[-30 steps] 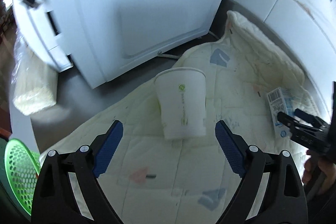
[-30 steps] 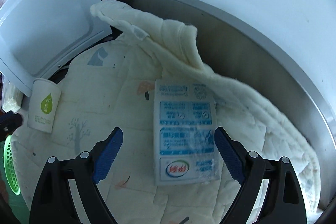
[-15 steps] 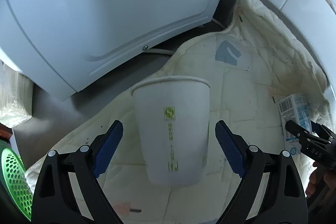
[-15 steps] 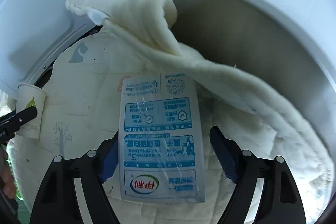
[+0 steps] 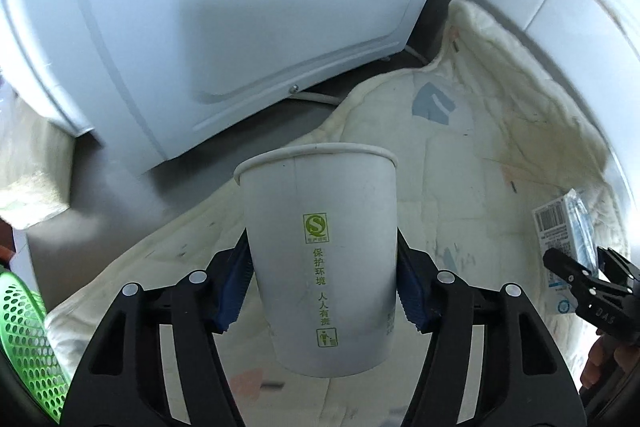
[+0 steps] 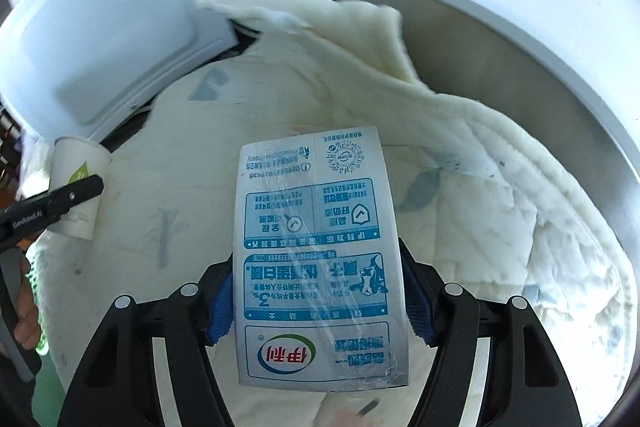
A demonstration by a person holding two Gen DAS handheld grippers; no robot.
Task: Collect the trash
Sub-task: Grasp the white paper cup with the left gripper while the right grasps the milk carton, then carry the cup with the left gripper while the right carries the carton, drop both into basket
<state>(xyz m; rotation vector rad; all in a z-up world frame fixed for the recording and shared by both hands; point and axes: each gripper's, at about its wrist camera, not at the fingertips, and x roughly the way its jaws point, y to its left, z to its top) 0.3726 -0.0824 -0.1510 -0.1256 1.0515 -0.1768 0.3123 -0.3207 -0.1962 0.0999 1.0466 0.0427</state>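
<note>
Paper cup [image 5: 320,251] pinched in my left tongs [image 5: 322,297], milk carton [image 6: 318,263] clamped in my right tongs [image 6: 320,301] — both gripped mid-body, ready for the green basket [image 5: 24,339].

Your left gripper [image 5: 320,297] moved in on paper cup [image 5: 320,247]; one second ago cup stood ahead of open fingers, now blue pads press both its sides. Your right gripper [image 6: 320,303] did same with milk carton [image 6: 320,255] (before it lay ahead on quilt [image 6: 460,227]); fingers now closed against carton edges.
</note>
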